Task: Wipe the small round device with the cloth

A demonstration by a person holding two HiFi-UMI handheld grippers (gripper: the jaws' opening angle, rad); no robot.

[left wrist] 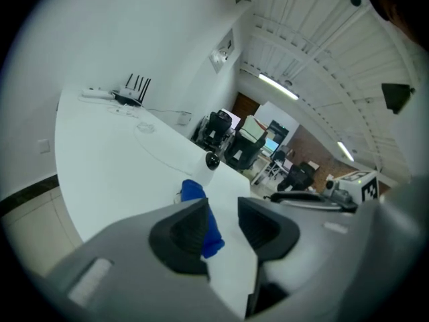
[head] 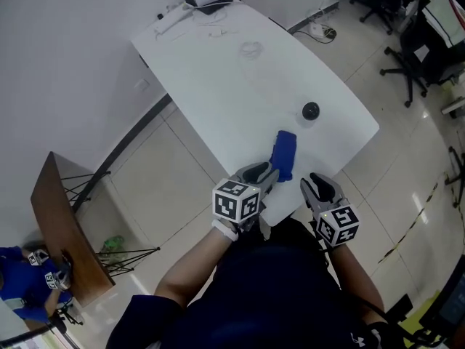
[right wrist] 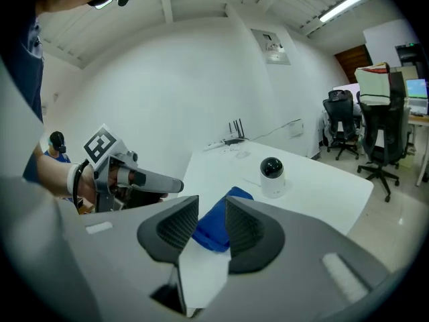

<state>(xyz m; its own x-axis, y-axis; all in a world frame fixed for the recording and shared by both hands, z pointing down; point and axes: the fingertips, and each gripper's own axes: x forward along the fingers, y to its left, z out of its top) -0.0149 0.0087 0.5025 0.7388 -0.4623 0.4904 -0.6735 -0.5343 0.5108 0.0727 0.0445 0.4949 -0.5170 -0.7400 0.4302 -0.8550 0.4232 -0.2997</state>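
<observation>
My left gripper (left wrist: 223, 221) and right gripper (right wrist: 211, 221) both gape empty. The cloth (head: 284, 153) lies just ahead of the jaws — overshooting could knock the device (head: 311, 111) beyond.

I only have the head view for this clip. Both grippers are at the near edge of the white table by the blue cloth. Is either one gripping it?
Observer: No. The left gripper view shows the left gripper with its jaws apart, and the blue cloth lying on the table beyond them, unpinched.
Operator: And the right one?
Observer: The right gripper is open too; its view shows the cloth ahead through the gap.
Operator: The device is just a dark dot to me.
Observer: The right gripper view shows the small round device as a white body with a black dome, upright past the cloth.
</observation>
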